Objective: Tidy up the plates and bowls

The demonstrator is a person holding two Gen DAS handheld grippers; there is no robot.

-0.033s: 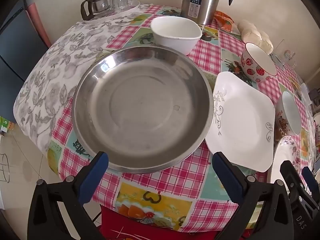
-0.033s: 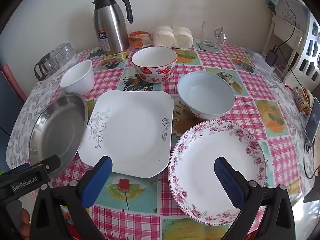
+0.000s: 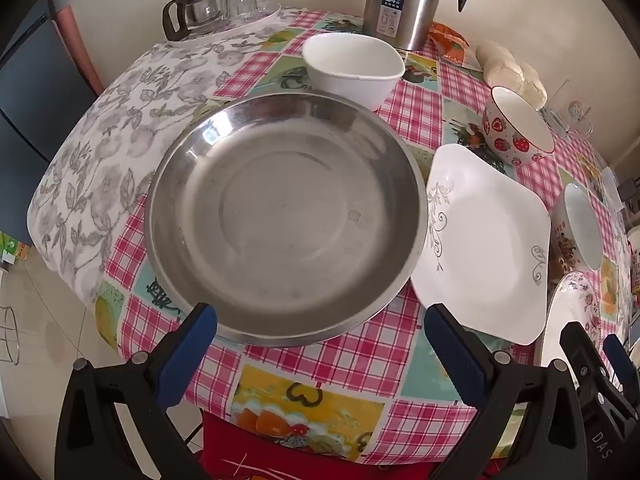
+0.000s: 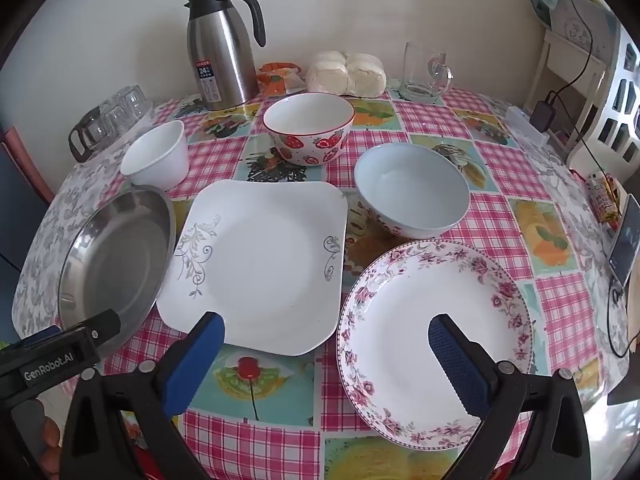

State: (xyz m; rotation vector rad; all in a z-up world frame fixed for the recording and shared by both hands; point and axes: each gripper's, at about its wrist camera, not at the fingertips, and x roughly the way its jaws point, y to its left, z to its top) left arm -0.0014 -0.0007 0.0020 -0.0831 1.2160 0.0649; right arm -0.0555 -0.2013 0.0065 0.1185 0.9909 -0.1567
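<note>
Your left gripper (image 3: 320, 332) hangs over the near edge of the table (image 3: 340, 364), pointing steeply down, its blue-padded jaws spread wide with nothing between the pads. Straight ahead at 12 o'clock from it sits the stainless steel plate (image 3: 286, 216), its near rim lying between the two fingers but touching neither. Just beyond the plate, again at 12 o'clock, stands the small white bowl (image 3: 352, 68), very close to the steel rim. At 3 o'clock from the steel plate lies the square white plate (image 3: 488, 248), close beside it.

Your right gripper (image 4: 326, 336) is likewise wide open and empty. Its left finger (image 4: 192, 364) hovers over the near edge of the square white plate, and its right finger (image 4: 460, 364) hovers over the floral round plate (image 4: 436, 340). From the floral plate, the pale blue bowl (image 4: 412, 196) sits at 12 o'clock, near it; the strawberry bowl (image 4: 308, 128) stands at 11 o'clock, farther back. Behind that, against the wall, stand the steel thermos jug (image 4: 222, 52), a bag of buns (image 4: 346, 74) and a glass mug (image 4: 426, 74). Upturned glasses (image 4: 108, 120) rest at 10 o'clock near the table's far-left edge.
</note>
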